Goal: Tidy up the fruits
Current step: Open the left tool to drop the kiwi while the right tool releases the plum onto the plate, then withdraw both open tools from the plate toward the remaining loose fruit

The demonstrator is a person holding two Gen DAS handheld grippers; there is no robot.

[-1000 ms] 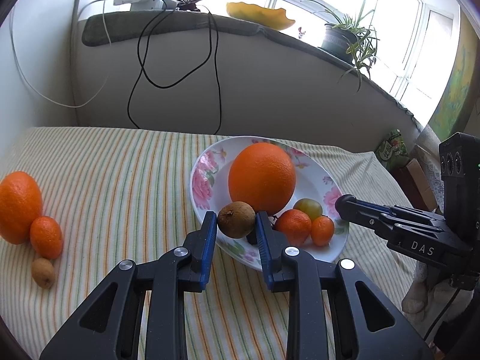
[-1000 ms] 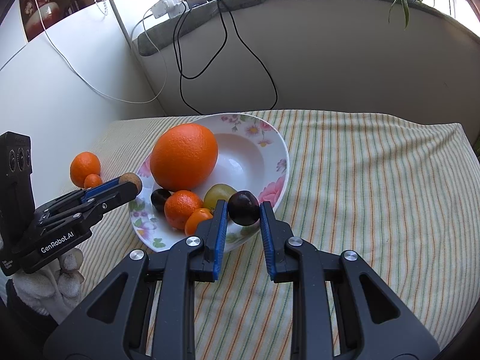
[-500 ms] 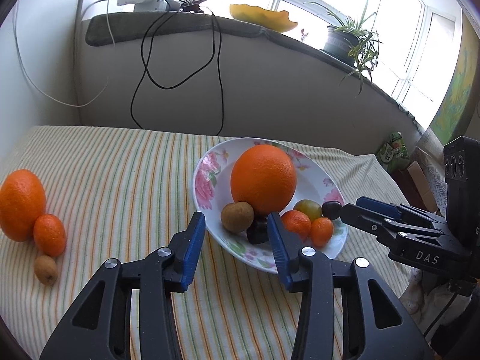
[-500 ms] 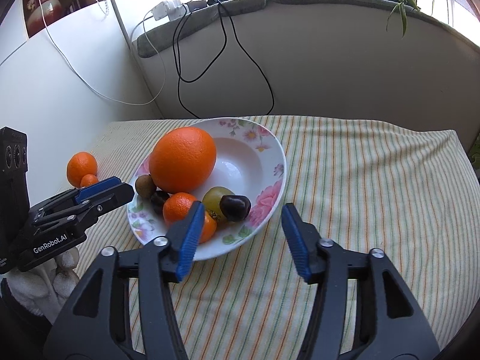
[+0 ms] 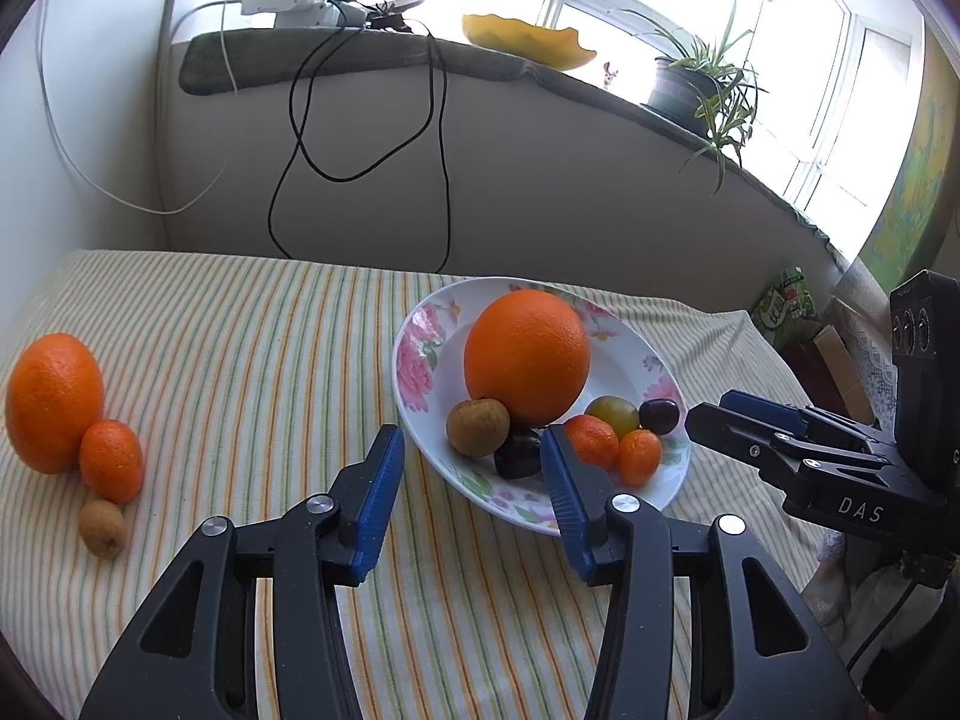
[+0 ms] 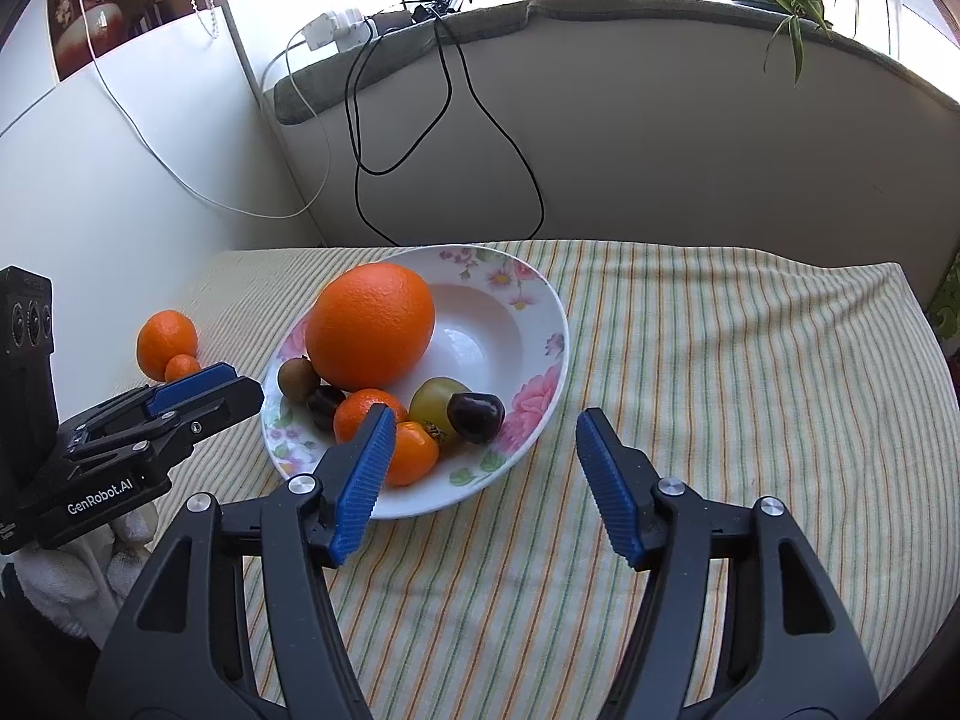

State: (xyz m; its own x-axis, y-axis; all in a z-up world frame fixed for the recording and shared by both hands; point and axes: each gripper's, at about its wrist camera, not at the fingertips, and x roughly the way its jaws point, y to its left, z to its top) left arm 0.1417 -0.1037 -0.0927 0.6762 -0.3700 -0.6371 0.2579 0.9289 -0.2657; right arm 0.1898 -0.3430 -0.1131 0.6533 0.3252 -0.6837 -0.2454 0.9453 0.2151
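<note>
A floral white plate [image 5: 420, 354] [image 6: 534, 324] on the striped cloth holds a big orange [image 5: 525, 357] [image 6: 371, 324], a brown kiwi-like fruit [image 5: 477, 427] [image 6: 297, 379], two small mandarins [image 5: 591, 441], a green fruit [image 6: 437, 402] and two dark plums [image 6: 475, 416]. My left gripper [image 5: 471, 480] is open and empty, just short of the plate's near rim. My right gripper [image 6: 486, 468] is open and empty, in front of the plate. A second orange [image 5: 53, 402], a mandarin [image 5: 112, 461] and a small brown fruit [image 5: 103, 527] lie on the cloth at the left.
A grey padded sill wall [image 5: 540, 180] runs behind the table, with hanging black and white cables [image 5: 360, 120], a yellow dish [image 5: 528, 39] and a potted plant [image 5: 708, 84] on top. A white wall [image 6: 120, 180] bounds the left side.
Both grippers opened and drew back from the plate. The left let go of the brown fruit and the right let go of a dark plum; both now lie on the plate.
</note>
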